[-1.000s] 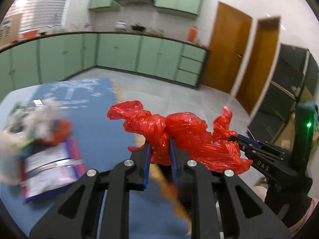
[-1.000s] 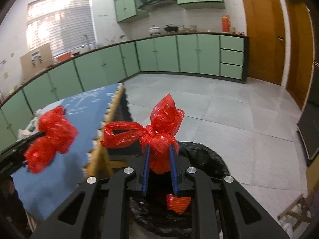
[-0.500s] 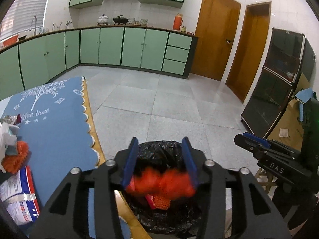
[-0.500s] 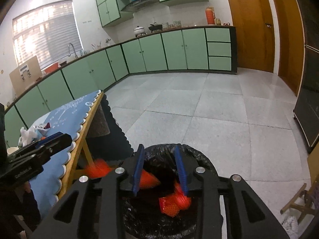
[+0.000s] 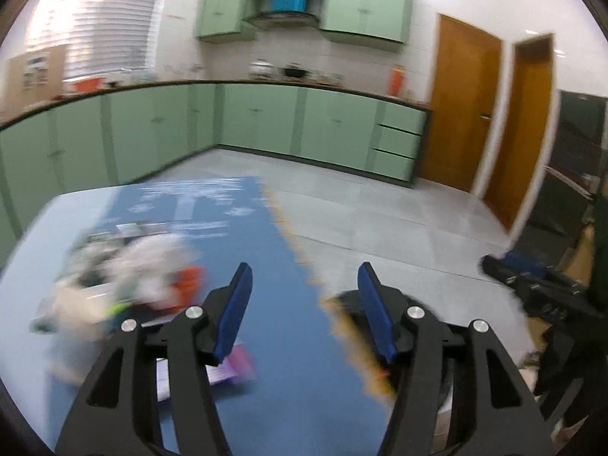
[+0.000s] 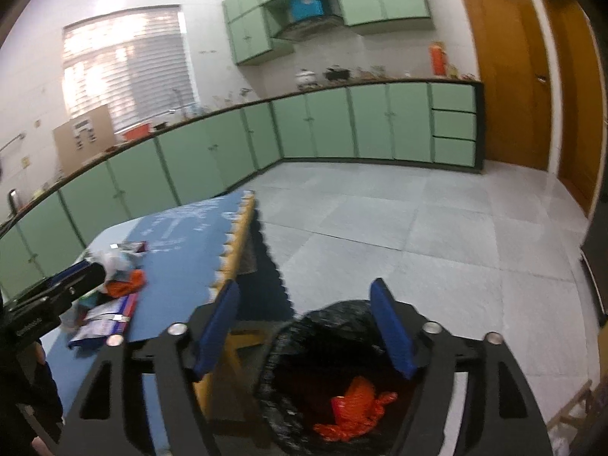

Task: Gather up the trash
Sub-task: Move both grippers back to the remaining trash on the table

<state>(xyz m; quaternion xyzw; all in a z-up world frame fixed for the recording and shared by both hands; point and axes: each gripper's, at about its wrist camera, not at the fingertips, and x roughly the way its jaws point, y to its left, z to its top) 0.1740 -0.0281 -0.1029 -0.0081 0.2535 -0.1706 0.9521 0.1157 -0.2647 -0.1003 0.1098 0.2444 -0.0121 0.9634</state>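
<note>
Both grippers opening, nothing between

Crumpled red plastic bag (image 6: 355, 410) lying inside black-lined bin (image 6: 304, 326), mixed litter pile (image 6: 110, 296) on blue tablecloth

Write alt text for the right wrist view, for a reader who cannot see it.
The right gripper, its blue-padded jaws opening and empty, hangs over a black-lined trash bin with crumpled red plastic inside. Left of the bin, a blue-covered table holds a pile of wrappers, with the left gripper beside it. Behind are green kitchen cabinets.
</note>
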